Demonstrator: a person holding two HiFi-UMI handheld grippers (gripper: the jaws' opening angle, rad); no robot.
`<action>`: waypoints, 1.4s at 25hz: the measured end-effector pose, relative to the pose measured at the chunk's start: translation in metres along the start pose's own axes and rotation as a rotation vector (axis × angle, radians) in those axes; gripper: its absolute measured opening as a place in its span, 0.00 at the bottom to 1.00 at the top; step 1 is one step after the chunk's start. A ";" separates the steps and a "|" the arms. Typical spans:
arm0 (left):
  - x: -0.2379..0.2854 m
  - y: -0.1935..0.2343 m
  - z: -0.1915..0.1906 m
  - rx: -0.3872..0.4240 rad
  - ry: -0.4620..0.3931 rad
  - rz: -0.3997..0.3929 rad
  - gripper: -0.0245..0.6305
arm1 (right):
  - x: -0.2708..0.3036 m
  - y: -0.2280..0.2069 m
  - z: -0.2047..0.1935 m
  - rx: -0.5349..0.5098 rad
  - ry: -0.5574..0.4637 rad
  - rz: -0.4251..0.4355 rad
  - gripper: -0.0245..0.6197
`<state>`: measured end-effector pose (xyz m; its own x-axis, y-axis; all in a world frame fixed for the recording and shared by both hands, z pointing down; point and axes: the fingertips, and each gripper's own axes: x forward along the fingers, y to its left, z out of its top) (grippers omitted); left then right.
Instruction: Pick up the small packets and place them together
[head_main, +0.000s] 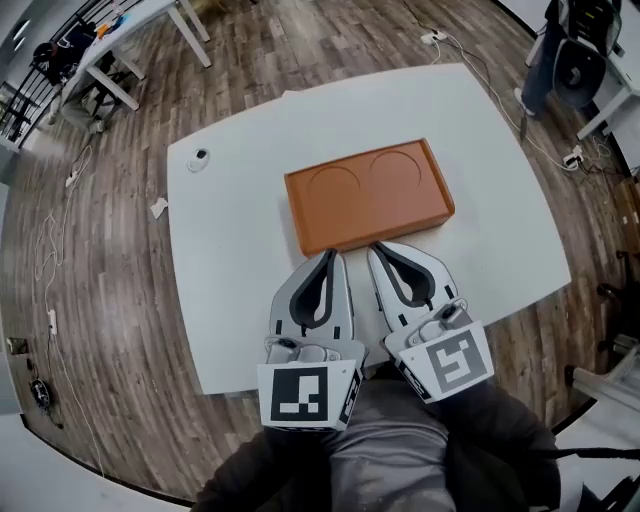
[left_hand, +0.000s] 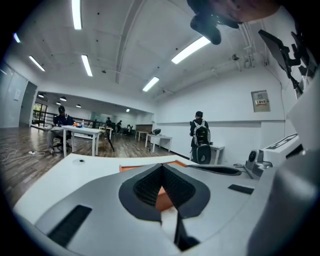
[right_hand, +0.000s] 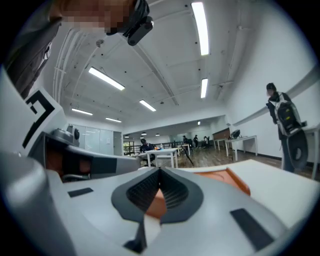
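White table (head_main: 225, 260), orange tray (head_main: 368, 195), near edge overlapped

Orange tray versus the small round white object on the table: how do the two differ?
The orange tray is rectangular, with two shallow round recesses; the small white object is round with a dark spot in its middle. The orange tray is far larger than the small white object. The orange tray lies mid-table; the small white object sits apart from it, near the far left corner in the head view. Both rest on the white table.
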<state>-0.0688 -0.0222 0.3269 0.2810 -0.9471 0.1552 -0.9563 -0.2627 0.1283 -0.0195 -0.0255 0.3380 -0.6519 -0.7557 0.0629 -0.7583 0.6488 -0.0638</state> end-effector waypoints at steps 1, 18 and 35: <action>-0.001 -0.001 -0.015 -0.003 0.017 -0.001 0.04 | -0.005 0.000 -0.018 0.009 0.022 -0.005 0.05; 0.008 -0.003 -0.043 -0.002 0.086 -0.023 0.04 | -0.028 -0.021 -0.069 0.024 0.106 -0.137 0.05; 0.020 0.003 -0.036 -0.042 0.101 -0.013 0.04 | -0.014 -0.047 -0.094 0.068 0.278 -0.220 0.26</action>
<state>-0.0633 -0.0356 0.3659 0.3020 -0.9197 0.2510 -0.9490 -0.2649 0.1711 0.0243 -0.0370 0.4343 -0.4569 -0.8174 0.3509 -0.8848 0.4583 -0.0843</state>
